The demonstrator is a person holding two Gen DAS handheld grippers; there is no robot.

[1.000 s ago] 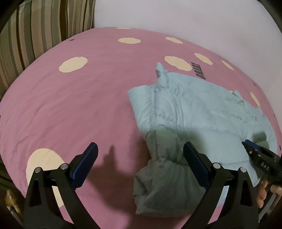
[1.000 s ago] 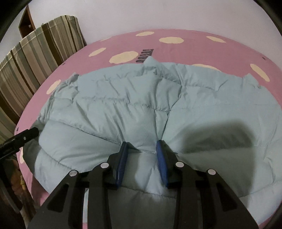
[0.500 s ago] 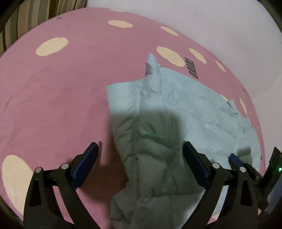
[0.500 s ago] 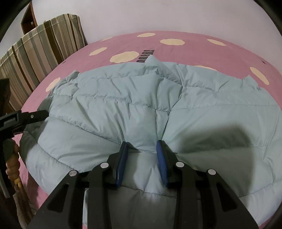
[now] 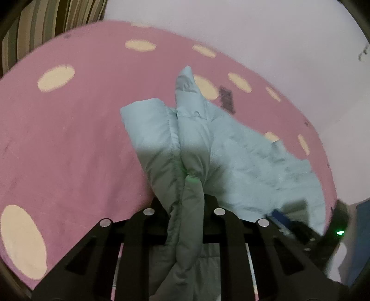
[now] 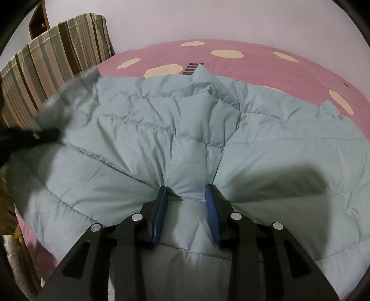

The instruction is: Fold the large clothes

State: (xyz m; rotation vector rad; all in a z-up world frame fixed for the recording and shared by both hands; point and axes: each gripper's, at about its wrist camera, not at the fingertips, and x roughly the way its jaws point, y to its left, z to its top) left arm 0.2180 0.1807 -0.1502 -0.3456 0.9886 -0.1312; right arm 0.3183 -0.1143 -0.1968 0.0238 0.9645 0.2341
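Observation:
A pale blue puffer jacket (image 5: 242, 162) lies spread on the pink spotted bedspread (image 5: 69, 143). My left gripper (image 5: 185, 199) is at the jacket's left edge; its jaws are closing with a thick bunched fold of the fabric squeezed between them, hiding the pads. That edge is lifted off the bed. In the right wrist view the jacket (image 6: 161, 129) fills the middle, and my right gripper (image 6: 186, 194) is shut on a ridge of quilted fabric at the near hem, between its blue pads (image 6: 158, 215). The left gripper (image 6: 27, 136) shows blurred at the far left.
A striped cushion (image 6: 57, 58) stands at the bed's left end, against a pale wall (image 6: 208, 20). Bare pink bedspread (image 6: 289, 69) with cream spots lies beyond the jacket. The right gripper (image 5: 284, 217) appears at the lower right of the left wrist view.
My left gripper went from wide open beside the jacket to pinched on its left edge, which has risen off the bed. The right gripper kept its grip and place.

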